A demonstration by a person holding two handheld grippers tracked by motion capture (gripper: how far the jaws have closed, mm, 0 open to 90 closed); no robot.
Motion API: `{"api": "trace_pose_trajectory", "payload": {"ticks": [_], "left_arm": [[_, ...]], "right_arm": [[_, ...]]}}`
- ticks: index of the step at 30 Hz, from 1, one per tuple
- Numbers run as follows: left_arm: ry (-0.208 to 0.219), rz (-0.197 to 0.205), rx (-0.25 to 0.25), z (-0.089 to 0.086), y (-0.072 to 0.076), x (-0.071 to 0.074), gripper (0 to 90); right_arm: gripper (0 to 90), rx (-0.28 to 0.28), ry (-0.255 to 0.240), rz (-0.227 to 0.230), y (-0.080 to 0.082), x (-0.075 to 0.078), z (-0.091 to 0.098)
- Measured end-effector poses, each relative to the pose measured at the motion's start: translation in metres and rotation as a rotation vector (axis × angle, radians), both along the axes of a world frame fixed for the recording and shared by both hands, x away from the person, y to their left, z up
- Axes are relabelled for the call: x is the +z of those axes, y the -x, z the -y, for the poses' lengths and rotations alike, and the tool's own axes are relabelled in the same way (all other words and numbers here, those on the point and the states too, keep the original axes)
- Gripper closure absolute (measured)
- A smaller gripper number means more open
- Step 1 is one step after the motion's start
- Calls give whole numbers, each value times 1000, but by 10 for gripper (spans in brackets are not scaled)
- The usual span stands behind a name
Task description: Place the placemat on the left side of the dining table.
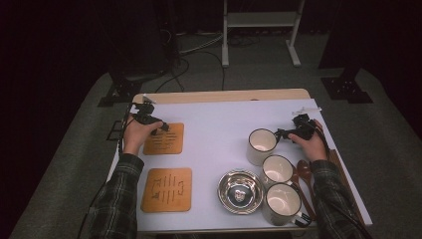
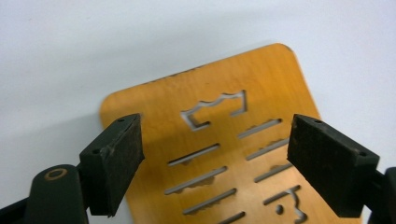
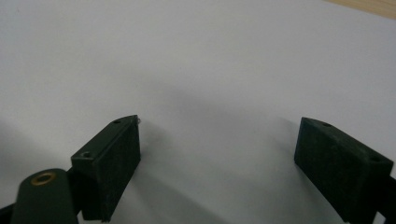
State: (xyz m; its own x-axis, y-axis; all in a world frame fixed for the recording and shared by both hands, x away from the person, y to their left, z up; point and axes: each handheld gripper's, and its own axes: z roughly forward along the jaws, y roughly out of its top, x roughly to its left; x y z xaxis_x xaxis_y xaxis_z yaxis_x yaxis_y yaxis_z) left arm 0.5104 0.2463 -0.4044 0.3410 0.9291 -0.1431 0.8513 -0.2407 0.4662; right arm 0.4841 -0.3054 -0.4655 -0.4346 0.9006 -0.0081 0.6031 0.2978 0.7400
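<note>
This looks like a lab or recording studio, not a home. The table (image 1: 219, 119), under a white sheet, stands alone on grey carpet (image 1: 64, 149) with black curtains (image 1: 59, 35) all round. Beyond the left gripper (image 1: 161, 127), cables (image 1: 194, 47) trail over the floor past a dark stand base (image 1: 124, 89). A white metal frame (image 1: 261, 22) stands further back, and another black stand foot (image 1: 346, 87) sits beyond the right gripper (image 1: 281, 133).

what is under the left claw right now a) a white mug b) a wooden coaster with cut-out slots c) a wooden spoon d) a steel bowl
b: the left claw hangs open over the wooden coaster, whose cut-out slots show between its jaws.
</note>
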Motion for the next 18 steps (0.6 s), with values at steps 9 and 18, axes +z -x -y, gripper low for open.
{"api": "trace_pose_trajectory", "payload": {"ticks": [9, 18], "left_arm": [[7, -4, -59, 15, 3, 1, 149], [43, 8, -99, 31, 13, -2, 148]], "right_arm": [[129, 1, -1, -4, -1, 0, 0], [129, 0, 0, -3, 0, 0, 0]]}}
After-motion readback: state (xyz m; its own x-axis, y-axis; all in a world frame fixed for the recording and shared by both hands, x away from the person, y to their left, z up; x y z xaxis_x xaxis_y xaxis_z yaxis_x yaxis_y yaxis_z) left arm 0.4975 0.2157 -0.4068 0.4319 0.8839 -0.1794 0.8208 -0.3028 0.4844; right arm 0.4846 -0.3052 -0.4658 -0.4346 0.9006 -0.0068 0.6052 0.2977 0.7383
